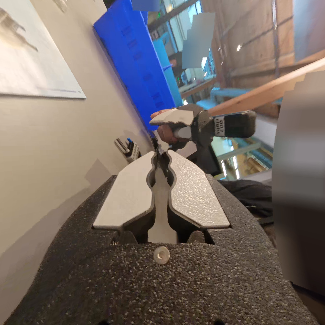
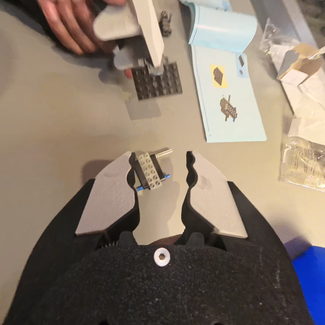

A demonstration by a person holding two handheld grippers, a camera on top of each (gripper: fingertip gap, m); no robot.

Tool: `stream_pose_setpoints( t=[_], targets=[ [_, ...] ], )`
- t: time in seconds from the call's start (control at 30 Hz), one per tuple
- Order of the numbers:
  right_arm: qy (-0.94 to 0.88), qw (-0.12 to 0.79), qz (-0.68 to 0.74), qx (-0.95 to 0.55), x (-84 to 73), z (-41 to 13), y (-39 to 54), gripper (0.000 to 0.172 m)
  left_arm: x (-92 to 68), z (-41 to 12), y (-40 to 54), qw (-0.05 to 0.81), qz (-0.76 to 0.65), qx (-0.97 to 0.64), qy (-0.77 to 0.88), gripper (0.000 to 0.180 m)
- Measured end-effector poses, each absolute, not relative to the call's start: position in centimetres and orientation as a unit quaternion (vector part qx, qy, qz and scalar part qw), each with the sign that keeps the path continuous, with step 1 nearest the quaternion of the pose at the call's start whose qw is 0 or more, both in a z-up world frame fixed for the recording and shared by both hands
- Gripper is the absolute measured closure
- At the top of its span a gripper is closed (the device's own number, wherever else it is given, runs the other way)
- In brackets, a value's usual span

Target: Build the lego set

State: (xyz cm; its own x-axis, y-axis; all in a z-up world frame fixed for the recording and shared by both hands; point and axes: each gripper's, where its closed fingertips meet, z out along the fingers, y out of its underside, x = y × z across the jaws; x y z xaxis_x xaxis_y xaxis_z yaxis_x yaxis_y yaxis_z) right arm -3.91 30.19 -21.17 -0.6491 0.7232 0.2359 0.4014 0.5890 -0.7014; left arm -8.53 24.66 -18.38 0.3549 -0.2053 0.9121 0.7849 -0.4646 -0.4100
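My left gripper (image 1: 161, 154) is shut on the edge of a thin dark grey studded plate (image 2: 158, 86), where a small light grey piece (image 1: 160, 150) sits. The plate hangs above the table and casts a square shadow. In the right wrist view the left gripper (image 2: 154, 70) is at the upper left, with a hand (image 2: 70, 26) behind it. My right gripper (image 2: 159, 154) is open over a small brick assembly (image 2: 149, 172) that lies on the table: a grey studded plate on black bricks with blue pins and a grey axle. It lies close to the left finger (image 2: 112, 182); no pad presses on it. The assembly (image 1: 131, 151) and the right gripper (image 1: 168, 126) also show in the left wrist view.
A pale blue instruction booklet (image 2: 228, 114) lies open at the right. Clear plastic bags (image 2: 302, 167) and a torn cardboard box (image 2: 297, 70) lie beyond it. A blue bin (image 1: 137, 61) stands at the table's edge. Small dark pieces (image 2: 166, 22) lie at the far top. The grippers' ends are close to 8 cm from one another.
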Motion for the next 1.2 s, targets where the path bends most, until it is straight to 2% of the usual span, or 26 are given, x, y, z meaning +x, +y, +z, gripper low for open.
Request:
stream_pose_setpoints(
  t=[0.13, 0.27, 0.4, 0.53, 0.77, 0.97, 1.07, 1.2],
  targets=[
    [-0.887, 0.189, 0.271, -0.323, -2.9, -22.0, 30.0, 0.118, -7.3, -17.5, 22.1, 0.500, -0.543, -0.622, -0.262, 0.173],
    [-0.929, 0.142, 0.181, -0.289, -2.7, -23.5, 30.4, 0.130, -5.9, -17.2, 20.4, 0.531, -0.521, -0.619, -0.254, 0.172],
    [-0.951, 0.086, 0.118, -0.274, -2.4, -25.3, 30.4, 0.131, -5.5, -16.9, 19.3, 0.549, -0.517, -0.603, -0.260, 0.172],
    [-0.954, 0.070, 0.095, -0.277, -2.4, -26.1, 30.1, 0.134, -5.7, -16.7, 18.5, 0.567, -0.511, -0.588, -0.269, 0.172],
    [-0.934, 0.115, 0.170, -0.292, -3.6, -24.5, 27.6, 0.138, -6.0, -16.5, 17.3, 0.598, -0.484, -0.569, -0.290, 0.173],
    [-0.913, 0.189, 0.288, -0.220, -4.6, -15.7, 21.7, 0.138, -6.0, -16.0, 16.7, 0.628, -0.473, -0.534, -0.310, 0.172],
    [-0.925, 0.192, 0.280, -0.170, -4.2, -13.6, 19.0, 0.138, -5.4, -15.7, 16.4, 0.633, -0.483, -0.521, -0.306, 0.172],
    [-0.948, 0.188, 0.218, -0.135, -4.2, -13.7, 17.8, 0.138, -5.3, -15.3, 15.9, 0.647, -0.480, -0.509, -0.303, 0.173]
  ],
)
